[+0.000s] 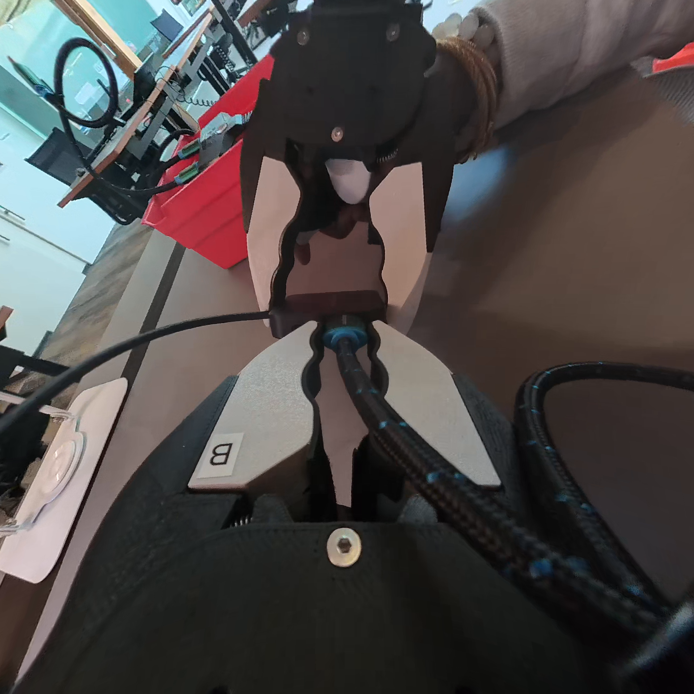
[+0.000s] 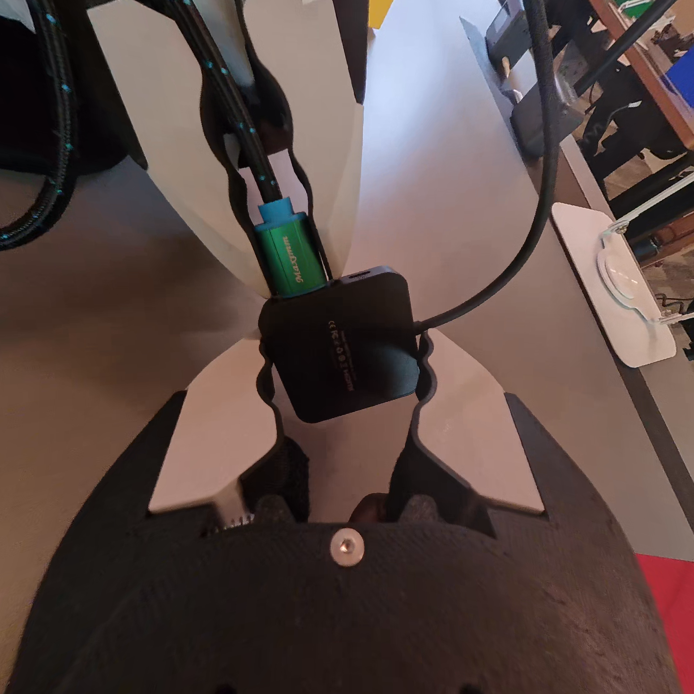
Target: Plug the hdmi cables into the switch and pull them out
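Right claw (image 2: 343, 360) grips the black switch (image 2: 340, 353) by its two side edges, fingers set fairly wide to span the body; the switch is tilted, printed face toward the right wrist camera. A thin black lead (image 2: 525, 240) leaves the switch's right side and arcs up over the desk (image 2: 432, 187).

Left claw (image 1: 345, 340) is closed narrow on the green plug (image 2: 291, 259) of a braided HDMI cable (image 1: 432, 450), fingers meeting it at the blue collar. In the right wrist view the plug's nose sits at the switch's upper-left edge, touching it; how deep it is seated cannot be told. A second port (image 2: 358, 277) on the same edge, just right of the plug, is open.

The braided cable, black with blue flecks, runs back between the left claw's fingers and loops on the desk to the right in the left wrist view.

The two claws face each other nose to nose, the switch between them.

Elsewhere: a red bin (image 1: 210, 210) at the far left behind the right claw; a white plate (image 1: 64, 477) with a clear mount lies at the desk edge. A sleeve (image 1: 563, 56) and wrist beads show at the top right of the left wrist view.
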A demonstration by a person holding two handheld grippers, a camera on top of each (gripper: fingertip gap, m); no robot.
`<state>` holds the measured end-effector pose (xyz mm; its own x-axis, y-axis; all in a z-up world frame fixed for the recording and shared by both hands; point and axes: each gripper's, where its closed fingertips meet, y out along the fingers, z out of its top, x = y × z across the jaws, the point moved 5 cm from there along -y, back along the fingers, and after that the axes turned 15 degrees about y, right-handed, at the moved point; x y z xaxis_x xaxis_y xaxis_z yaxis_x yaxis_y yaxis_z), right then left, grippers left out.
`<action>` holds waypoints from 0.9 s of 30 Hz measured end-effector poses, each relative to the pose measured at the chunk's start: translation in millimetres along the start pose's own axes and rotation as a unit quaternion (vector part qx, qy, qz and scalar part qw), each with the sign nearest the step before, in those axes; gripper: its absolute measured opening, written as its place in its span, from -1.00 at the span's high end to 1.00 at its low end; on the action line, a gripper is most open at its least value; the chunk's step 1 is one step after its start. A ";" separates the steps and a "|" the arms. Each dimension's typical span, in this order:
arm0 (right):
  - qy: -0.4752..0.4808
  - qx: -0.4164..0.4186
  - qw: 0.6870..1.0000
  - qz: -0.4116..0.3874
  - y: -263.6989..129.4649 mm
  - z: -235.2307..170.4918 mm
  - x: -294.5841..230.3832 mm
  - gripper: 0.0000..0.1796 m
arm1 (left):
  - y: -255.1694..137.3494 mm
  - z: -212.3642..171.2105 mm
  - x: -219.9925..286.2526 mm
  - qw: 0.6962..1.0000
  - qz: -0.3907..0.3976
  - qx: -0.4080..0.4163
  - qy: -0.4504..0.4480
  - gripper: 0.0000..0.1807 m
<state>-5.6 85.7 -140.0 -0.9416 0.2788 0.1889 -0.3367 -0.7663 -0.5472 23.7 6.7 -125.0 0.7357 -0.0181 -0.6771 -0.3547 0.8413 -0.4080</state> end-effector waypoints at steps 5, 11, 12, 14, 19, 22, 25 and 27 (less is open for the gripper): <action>-0.001 0.031 0.999 -0.025 -6.1 13.1 1.3 0.16 | -11.4 1.8 -15.8 0.994 0.065 0.086 -0.024 0.59; 0.021 0.153 0.982 -0.113 -44.5 39.1 24.2 0.16 | -66.2 0.7 -71.7 0.917 0.309 0.219 -0.127 0.07; 0.025 0.174 0.975 -0.136 -54.3 42.3 31.5 0.16 | -73.9 -5.0 -78.7 0.901 0.342 0.219 -0.151 0.05; 0.040 0.213 0.958 -0.187 -78.0 47.5 46.4 0.16 | -85.8 -18.3 -88.7 0.870 0.394 0.219 -0.201 -0.01; 0.105 0.285 0.900 -0.314 -148.7 44.6 81.5 0.16 | -92.6 -63.8 -96.2 0.816 0.452 0.144 -0.329 0.00; 0.166 0.296 0.862 -0.377 -185.7 24.0 104.9 0.16 | -85.3 -79.2 -92.8 0.812 0.429 0.112 -0.379 0.01; 0.231 0.268 0.826 -0.438 -211.0 -12.4 131.7 0.16 | -74.6 -78.7 -89.0 0.817 0.386 0.123 -0.410 0.02; 0.287 0.217 0.809 -0.464 -218.3 -41.2 147.7 0.15 | -68.9 -76.0 -87.1 0.822 0.366 0.129 -0.416 0.04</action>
<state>-70.8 318.0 -26.2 -0.1641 0.9788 -0.1226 -0.9854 -0.1684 -0.0254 -59.8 -90.8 -84.5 0.5581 0.8296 0.0146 -0.8229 0.5511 0.1384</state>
